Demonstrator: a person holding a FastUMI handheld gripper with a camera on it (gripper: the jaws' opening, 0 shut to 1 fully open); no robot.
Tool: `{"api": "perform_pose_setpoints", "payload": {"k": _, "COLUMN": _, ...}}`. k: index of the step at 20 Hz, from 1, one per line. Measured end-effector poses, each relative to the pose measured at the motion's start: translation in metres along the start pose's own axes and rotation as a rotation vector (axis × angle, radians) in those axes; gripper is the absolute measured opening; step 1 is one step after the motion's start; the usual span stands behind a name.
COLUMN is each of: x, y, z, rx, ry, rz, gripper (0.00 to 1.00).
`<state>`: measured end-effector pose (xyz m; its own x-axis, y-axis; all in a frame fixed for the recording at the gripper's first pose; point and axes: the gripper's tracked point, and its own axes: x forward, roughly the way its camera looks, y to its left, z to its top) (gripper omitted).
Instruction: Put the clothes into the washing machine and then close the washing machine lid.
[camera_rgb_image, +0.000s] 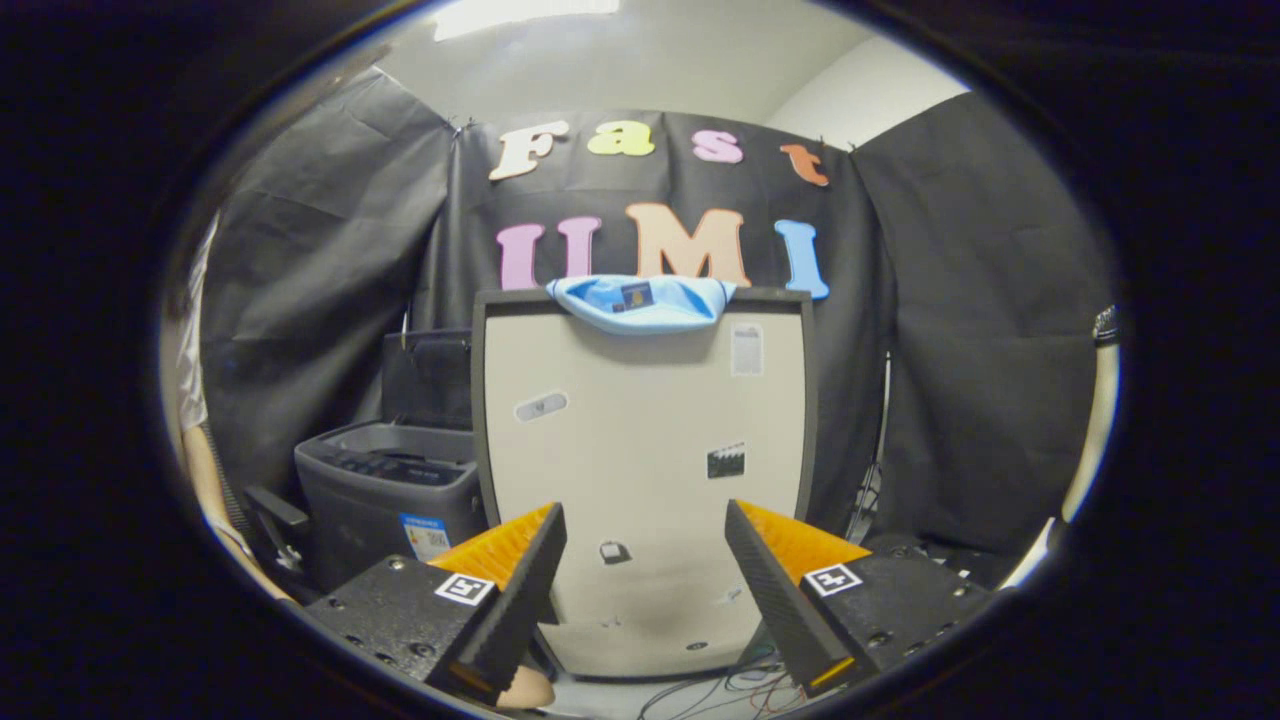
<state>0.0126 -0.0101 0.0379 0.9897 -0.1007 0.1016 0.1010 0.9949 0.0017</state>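
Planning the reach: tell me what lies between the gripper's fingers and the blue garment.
In the gripper view, the open gripper has nothing held. Between it and the blue garment draped on top lies just the raised washing machine lid, its pale face bearing small stickers.

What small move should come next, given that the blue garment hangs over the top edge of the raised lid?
Probably lift the gripper up and forward toward the blue garment. Its fingers are open and hold nothing, well below the cloth, which is draped over the top edge of the upright washing machine lid. The garment has to come off before the lid can close.
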Motion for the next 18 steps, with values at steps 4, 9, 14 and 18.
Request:
{"api": "perform_pose_setpoints", "payload": {"k": 4, "x": 0.038, "y": 0.006, "z": 0.053, "rx": 0.005, "ry": 0.026, "rz": -0.029, "gripper": 0.97}}
{"api": "perform_pose_setpoints", "payload": {"k": 9, "x": 0.099, "y": 0.031, "z": 0.143, "rx": -0.027, "ry": 0.015, "rz": -0.016, "gripper": 0.97}}
{"api": "perform_pose_setpoints", "payload": {"k": 14, "x": 0.163, "y": 0.052, "z": 0.208, "rx": -0.047, "ry": -0.002, "rz": 0.002, "gripper": 0.97}}
{"api": "perform_pose_setpoints", "payload": {"k": 18, "x": 0.213, "y": 0.051, "z": 0.211, "rx": -0.093, "ry": 0.053, "rz": -0.037, "gripper": 0.97}}
